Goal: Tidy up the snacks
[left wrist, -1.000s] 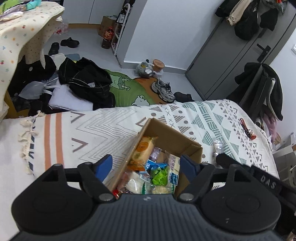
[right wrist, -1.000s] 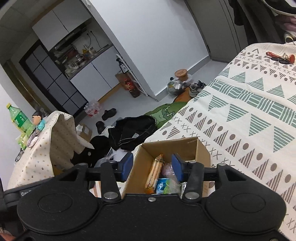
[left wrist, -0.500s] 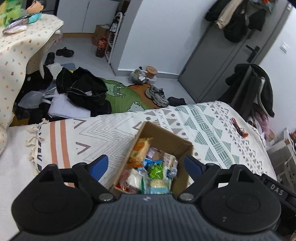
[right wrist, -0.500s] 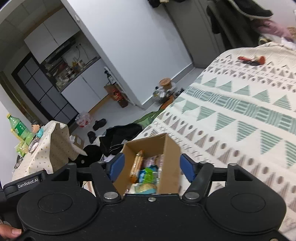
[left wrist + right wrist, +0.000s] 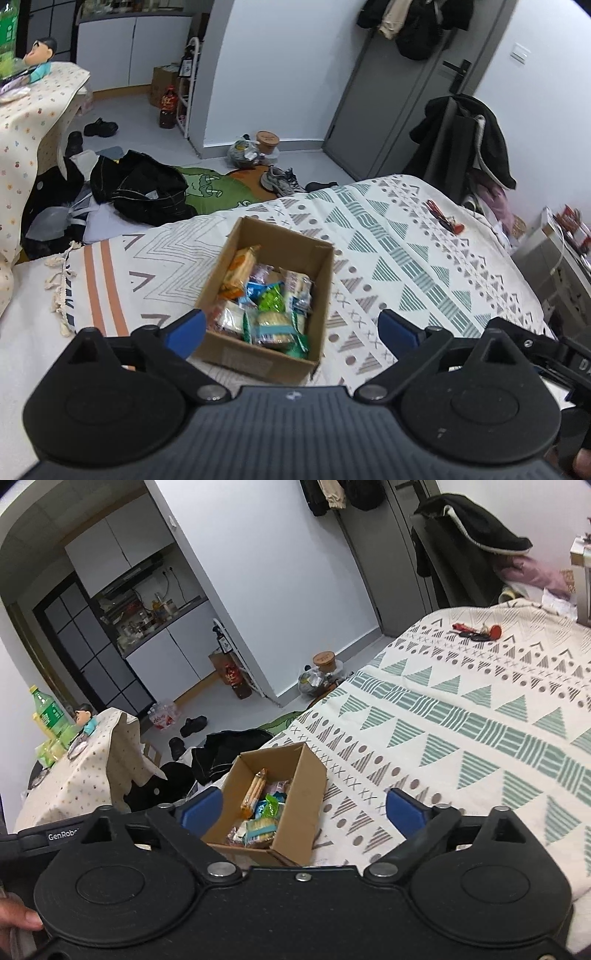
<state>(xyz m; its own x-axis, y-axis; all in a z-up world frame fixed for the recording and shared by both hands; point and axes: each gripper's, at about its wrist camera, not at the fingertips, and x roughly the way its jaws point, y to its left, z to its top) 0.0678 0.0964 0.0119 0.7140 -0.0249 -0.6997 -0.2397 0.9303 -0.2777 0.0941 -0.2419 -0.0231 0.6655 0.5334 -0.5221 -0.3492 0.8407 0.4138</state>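
Note:
An open cardboard box (image 5: 321, 295) sits on the patterned bedspread and holds several wrapped snacks: an orange packet (image 5: 238, 271) along its left wall, a green one (image 5: 271, 298) in the middle, pale cracker packs (image 5: 271, 325) at the near end. The box also shows in the right wrist view (image 5: 301, 805). My left gripper (image 5: 291, 332) is open and empty, held above and behind the box's near edge. My right gripper (image 5: 303, 810) is open and empty, also back from the box, with the box between its blue fingertips in view.
The bedspread (image 5: 388, 258) stretches right, with red-handled keys (image 5: 443, 221) near its far side. Black clothes (image 5: 144, 188), shoes (image 5: 280, 181) and a green mat lie on the floor beyond. A cloth-covered table (image 5: 85, 771) with a green bottle stands at left.
Both grippers have pulled back and up from the box, which now looks smaller. The right gripper's fingers have spread wider. The box and snacks have not moved.

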